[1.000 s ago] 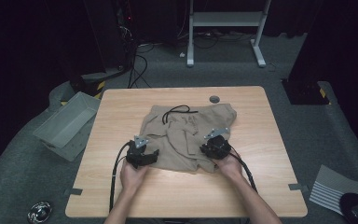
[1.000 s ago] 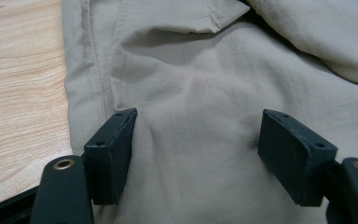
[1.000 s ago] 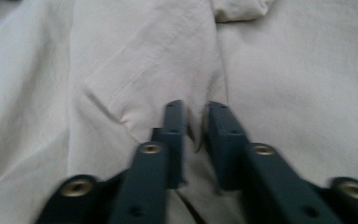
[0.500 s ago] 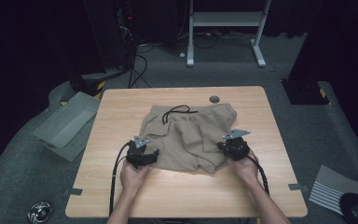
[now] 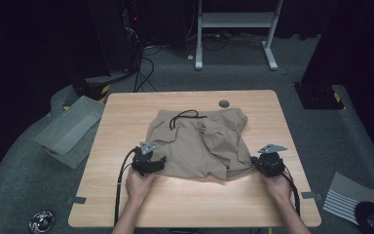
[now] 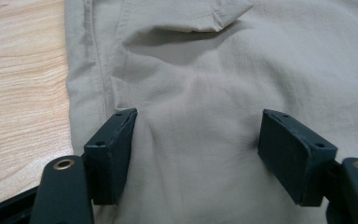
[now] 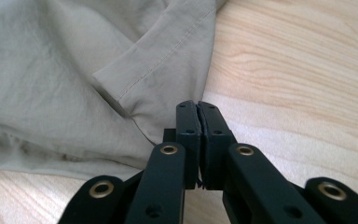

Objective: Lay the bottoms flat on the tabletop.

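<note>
A pair of khaki shorts [image 5: 199,144] lies crumpled in the middle of the wooden table [image 5: 121,117], its black drawstring [image 5: 185,117] at the far side. My left gripper [image 5: 150,163] rests at the shorts' near left edge. Its jaws stand open, one on each side of a stretch of cloth [image 6: 191,70] in the left gripper view. My right gripper [image 5: 255,165] is near the table's right edge, shut on the corner of a leg hem [image 7: 135,93], which is drawn to a point at the pads. Its jaws [image 7: 196,107] have just been opening a little, with the cloth still between them.
A grey grommet [image 5: 224,103] sits in the table's far edge. On the floor, a grey bin [image 5: 68,129] lies to the left and a striped sheet [image 5: 350,192] to the right. A white stand [image 5: 233,29] is behind the table.
My right gripper has moved to the right with the hem, pulling that side of the shorts out toward the table's right edge. The left gripper has stayed put.
</note>
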`<state>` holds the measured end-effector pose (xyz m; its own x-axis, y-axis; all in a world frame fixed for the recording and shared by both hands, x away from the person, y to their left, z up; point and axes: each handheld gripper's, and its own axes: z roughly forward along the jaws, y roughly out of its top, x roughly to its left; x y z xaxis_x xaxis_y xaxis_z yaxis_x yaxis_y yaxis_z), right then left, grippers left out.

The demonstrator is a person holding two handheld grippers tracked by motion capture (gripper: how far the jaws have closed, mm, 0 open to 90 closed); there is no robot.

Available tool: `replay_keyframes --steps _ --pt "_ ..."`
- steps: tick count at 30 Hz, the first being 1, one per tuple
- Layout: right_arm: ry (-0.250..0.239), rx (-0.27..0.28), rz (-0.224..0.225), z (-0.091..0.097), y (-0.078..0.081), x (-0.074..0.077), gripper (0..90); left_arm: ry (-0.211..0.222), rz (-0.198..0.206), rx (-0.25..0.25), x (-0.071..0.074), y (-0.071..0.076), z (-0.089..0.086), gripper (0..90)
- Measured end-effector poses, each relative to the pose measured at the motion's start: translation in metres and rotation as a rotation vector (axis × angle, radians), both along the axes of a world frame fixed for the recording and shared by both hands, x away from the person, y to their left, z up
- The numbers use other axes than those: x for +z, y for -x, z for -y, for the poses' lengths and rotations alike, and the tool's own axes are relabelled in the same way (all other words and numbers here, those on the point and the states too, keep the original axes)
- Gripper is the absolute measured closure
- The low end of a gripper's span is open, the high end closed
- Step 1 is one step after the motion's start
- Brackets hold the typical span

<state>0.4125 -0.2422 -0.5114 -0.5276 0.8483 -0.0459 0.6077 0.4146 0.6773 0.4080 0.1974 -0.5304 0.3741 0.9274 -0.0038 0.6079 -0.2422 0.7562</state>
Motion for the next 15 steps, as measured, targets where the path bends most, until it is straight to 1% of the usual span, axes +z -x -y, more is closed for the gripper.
replay_keyframes --steps 2,4,5,7,9,11,13,15 --pt "-0.017 0.000 0.015 -0.003 0.000 0.005 77.1 0.000 0.000 0.000 0.000 0.000 0.000 29.0" --pt "-0.036 0.012 0.045 -0.008 -0.002 0.014 73.2 0.000 0.000 0.000 0.000 0.000 0.000 29.0" --pt "-0.048 0.025 0.065 -0.013 -0.003 0.020 70.3 0.000 0.000 0.000 0.000 0.000 0.000 29.0" --pt "-0.060 0.043 0.082 -0.023 -0.007 0.027 65.4 0.000 0.000 0.000 0.000 0.000 0.000 29.0" --pt "-0.061 0.069 0.083 -0.037 -0.013 0.032 62.3 0.000 0.000 0.000 0.000 0.000 0.000 28.9" --pt "-0.044 0.090 0.086 -0.051 -0.021 0.033 58.6 0.000 0.000 0.000 0.000 0.000 0.000 29.0" --pt "-0.031 0.096 0.072 -0.063 -0.031 0.031 54.7 0.000 0.000 0.000 0.000 0.000 0.000 29.0" --pt "-0.032 0.094 0.053 -0.073 -0.040 0.027 53.7 0.001 0.000 0.001 0.000 0.000 0.000 28.9"
